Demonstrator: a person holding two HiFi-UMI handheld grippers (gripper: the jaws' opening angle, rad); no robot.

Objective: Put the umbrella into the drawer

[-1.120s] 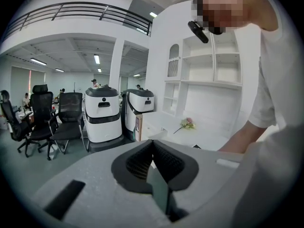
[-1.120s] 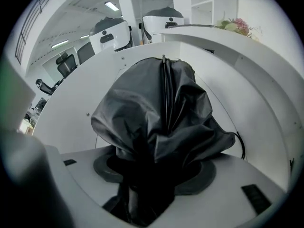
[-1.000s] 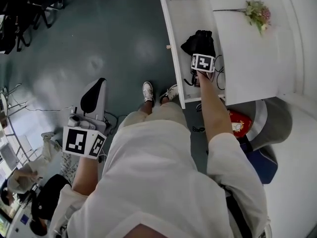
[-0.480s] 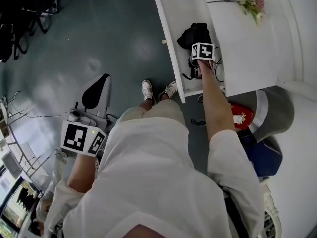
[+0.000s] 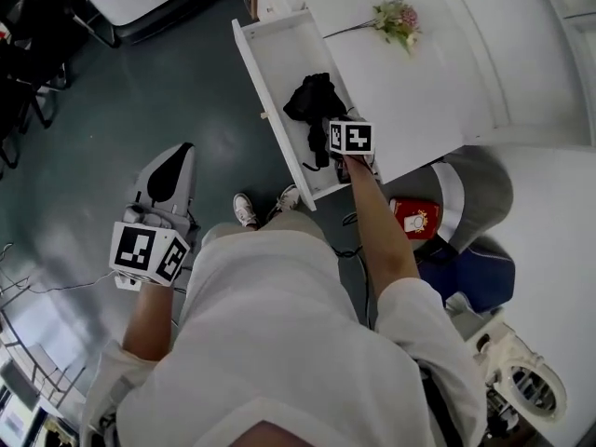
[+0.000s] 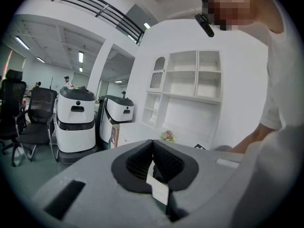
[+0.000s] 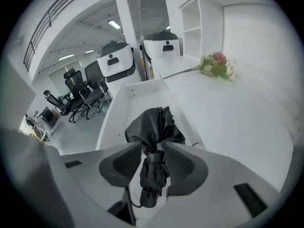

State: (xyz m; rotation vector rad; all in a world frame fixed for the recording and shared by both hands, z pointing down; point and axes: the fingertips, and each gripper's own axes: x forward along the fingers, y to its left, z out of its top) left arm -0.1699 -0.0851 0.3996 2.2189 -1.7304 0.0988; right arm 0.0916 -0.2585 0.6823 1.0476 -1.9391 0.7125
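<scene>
Inside the open white drawer [image 5: 270, 59], a folded black umbrella [image 5: 312, 108] lies lengthwise, its strap end nearest the person. Above that end hangs the right gripper [image 7: 153, 145], pointing steeply down; its jaws are closing, and the umbrella shows in the gap between them, with no visible press from the pads. Beside the drawer, on the white cabinet top [image 5: 438, 101], rests a sprig of pink flowers [image 5: 398, 17]. Off to the person's other side, over the grey-green floor [image 5: 140, 82], the left gripper [image 6: 152, 146] is held nearly level, its jaws together with nothing between them.
</scene>
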